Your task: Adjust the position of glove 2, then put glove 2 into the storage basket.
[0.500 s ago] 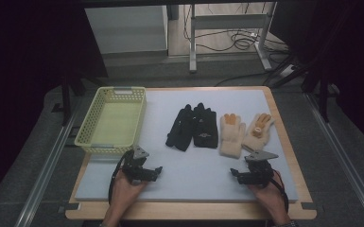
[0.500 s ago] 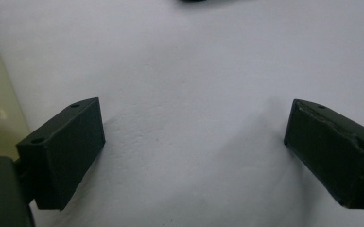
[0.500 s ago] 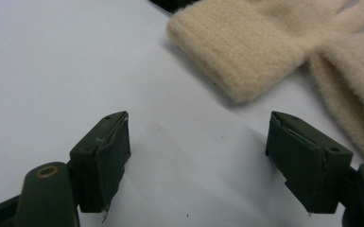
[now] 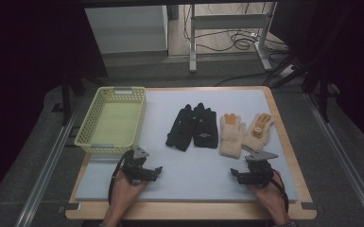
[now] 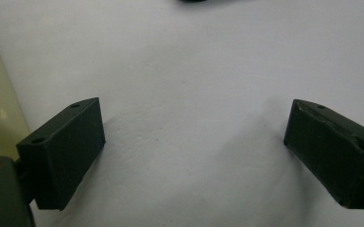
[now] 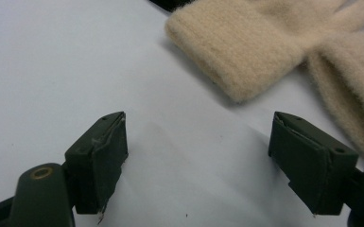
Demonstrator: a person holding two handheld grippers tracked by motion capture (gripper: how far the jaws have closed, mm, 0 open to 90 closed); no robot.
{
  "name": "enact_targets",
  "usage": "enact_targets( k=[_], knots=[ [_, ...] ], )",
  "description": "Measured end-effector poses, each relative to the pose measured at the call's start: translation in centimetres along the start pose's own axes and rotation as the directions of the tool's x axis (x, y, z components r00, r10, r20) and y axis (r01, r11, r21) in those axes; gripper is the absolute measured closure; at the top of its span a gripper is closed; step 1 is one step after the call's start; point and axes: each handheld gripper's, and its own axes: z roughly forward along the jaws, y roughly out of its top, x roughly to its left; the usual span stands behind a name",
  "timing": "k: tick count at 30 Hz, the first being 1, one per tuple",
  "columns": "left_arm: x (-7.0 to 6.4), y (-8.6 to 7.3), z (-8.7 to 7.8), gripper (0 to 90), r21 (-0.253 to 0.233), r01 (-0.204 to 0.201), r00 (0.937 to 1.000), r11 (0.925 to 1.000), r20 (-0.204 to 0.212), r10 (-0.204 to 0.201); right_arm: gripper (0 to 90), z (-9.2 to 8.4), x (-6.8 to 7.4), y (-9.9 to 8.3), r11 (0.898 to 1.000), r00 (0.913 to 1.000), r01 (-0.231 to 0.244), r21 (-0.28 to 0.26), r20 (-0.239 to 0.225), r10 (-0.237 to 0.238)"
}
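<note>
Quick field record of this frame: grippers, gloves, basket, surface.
left gripper: open, empty, over the mat near the basket
right gripper: open, empty, just short of the cream gloves
black fabric gloves: pair, flat, mid-mat
cream knitted gloves: pair, flat, right of the black pair
yellow plastic mesh basket: empty, far left
pale blue mat: on wooden board

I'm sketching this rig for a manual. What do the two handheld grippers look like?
Both are black. The left gripper and right gripper each carry a grey three-cornered plate on top and trail a black cable looping back by the hand. Each ends in two blocky black jaws; a brass-coloured ring sits near the base.
</note>
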Motion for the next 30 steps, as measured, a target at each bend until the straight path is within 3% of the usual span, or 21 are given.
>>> enact_targets(
  k=[17, 30],
  knots=[
    [0.0, 0.0, 0.0, 6.0, -0.001, -0.001, 1.0, 1.0, 0.001, 0.001, 20.6, -0.1, 0.0, 0.3, 1.0, 1.0, -0.009, -0.004, 0.0, 0.009],
    [0.0, 0.0, 0.0, 6.0, -0.001, -0.001, 1.0, 1.0, 0.001, 0.001, 21.4, 0.4, 1.0, 2.8, 1.0, 0.9992, 0.013, -0.005, -0.037, -0.013]
  ],
)
